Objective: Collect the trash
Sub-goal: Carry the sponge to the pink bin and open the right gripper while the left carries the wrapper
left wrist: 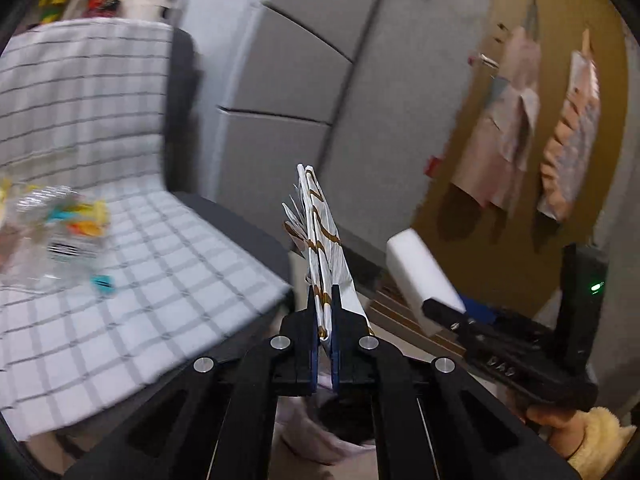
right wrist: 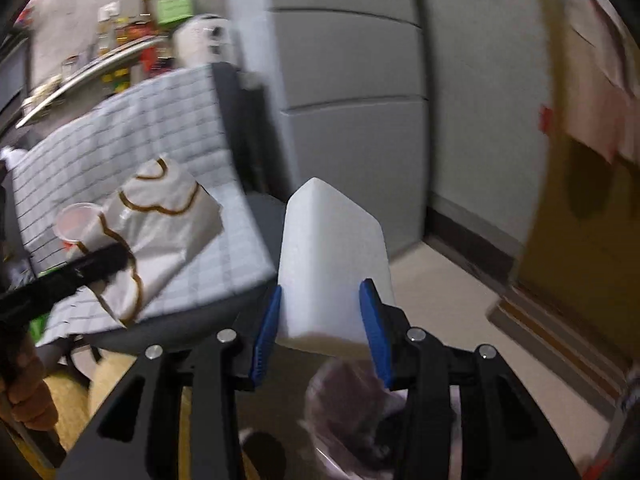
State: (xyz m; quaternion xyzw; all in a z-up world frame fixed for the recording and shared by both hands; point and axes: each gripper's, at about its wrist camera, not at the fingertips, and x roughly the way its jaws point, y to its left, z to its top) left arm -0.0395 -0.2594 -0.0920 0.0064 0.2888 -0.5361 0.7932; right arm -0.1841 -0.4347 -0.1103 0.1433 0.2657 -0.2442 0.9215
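A: Left wrist view, item one?
B: Left gripper (left wrist: 325,300), jaws pinched nearly together on a flat paper wrapper (left wrist: 320,236), white with brown loops. The wrapper stands on edge, long axis running up and away from the jaws.

A: And below it?
B: A bin with a pale plastic liner (left wrist: 316,440), low and near, just under the jaws. I judge the coming drop turns on that: the bin lies straight beneath. Its contents are too dark to tell.

A: Anything else there?
B: Right gripper (left wrist: 444,308) at right, holding a white foam block (left wrist: 420,268). On the left, a checked chair cover (left wrist: 140,260) carrying a clear packet (left wrist: 52,232) with bright bits inside.

A: Right wrist view?
B: Right gripper (right wrist: 320,304), blue pads set mid-width against the sides of the foam block (right wrist: 332,260), its long axis pointing away. The lined bin (right wrist: 352,408) shows below, near. The wrapper (right wrist: 160,220) hangs at left, with a clear plastic cup (right wrist: 76,224) just beside it.

A: Which gripper is nearer the bin?
B: Both sit over it; I cannot rank them.
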